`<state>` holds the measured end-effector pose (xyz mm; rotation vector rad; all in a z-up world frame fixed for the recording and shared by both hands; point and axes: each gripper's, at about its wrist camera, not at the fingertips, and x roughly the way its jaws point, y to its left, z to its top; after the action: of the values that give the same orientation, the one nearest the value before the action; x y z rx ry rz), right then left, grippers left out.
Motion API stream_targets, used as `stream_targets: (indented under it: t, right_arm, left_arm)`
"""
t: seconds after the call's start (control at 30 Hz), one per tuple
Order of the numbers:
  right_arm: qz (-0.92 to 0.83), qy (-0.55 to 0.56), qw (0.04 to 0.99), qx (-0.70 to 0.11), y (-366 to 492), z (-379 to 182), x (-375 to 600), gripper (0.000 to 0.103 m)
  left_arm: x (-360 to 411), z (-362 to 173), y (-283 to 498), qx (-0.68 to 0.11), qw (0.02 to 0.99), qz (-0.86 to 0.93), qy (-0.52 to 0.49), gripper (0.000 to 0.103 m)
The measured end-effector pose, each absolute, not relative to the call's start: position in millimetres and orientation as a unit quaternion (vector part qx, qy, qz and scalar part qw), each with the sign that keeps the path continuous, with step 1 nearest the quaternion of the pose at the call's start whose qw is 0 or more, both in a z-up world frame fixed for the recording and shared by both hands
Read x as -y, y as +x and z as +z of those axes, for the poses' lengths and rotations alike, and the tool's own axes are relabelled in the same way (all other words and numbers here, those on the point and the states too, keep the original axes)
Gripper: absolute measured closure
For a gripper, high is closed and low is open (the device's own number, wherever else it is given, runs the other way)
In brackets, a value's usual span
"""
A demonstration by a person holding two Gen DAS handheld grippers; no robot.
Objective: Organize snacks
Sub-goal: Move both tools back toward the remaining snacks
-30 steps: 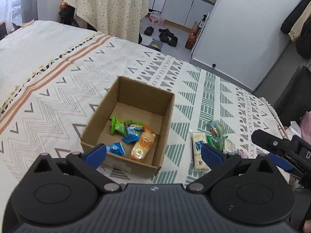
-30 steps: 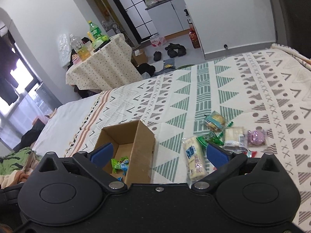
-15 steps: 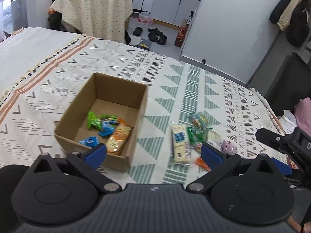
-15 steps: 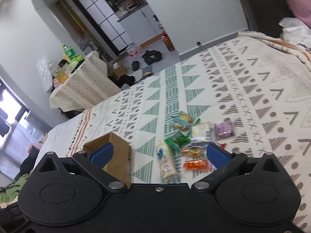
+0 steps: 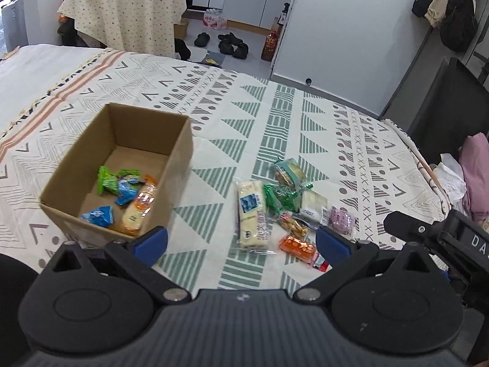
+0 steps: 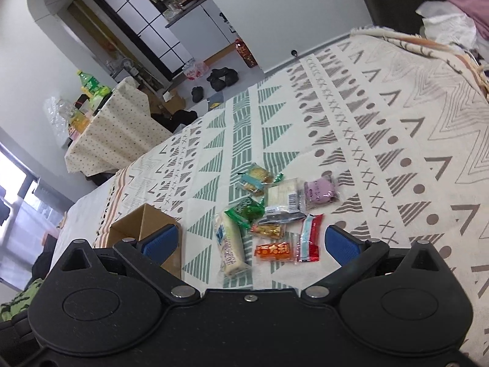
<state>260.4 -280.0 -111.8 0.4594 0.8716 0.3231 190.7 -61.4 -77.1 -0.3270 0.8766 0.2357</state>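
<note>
Legible text is limited to the white letters "DA" on the black body of the right gripper (image 5: 452, 238), at 3 o'clock in the left wrist view; the word is cut off by the picture's edge. Print on the long white packet (image 5: 252, 214) at centre, and a barcode on the pale wrapper (image 6: 282, 197) at 12 o'clock of the loose pile, are too small to read.
</note>
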Motion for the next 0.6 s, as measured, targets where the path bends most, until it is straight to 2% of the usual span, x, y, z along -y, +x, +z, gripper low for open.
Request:
stream_targets:
  t: [0.47,0.6]
  right_arm:
    - [0.141,0.296,0.819,-0.470,288,-156,304,0.000]
    - [0.136,0.304,0.812,-0.480,292,-166,302,0.002]
  left_arm:
    - [71,-113,228,-0.437,0.871,0.117,-0.190,0.003]
    - [67,-129,238,-0.446,0.863,0.115,-0.205,0.012]
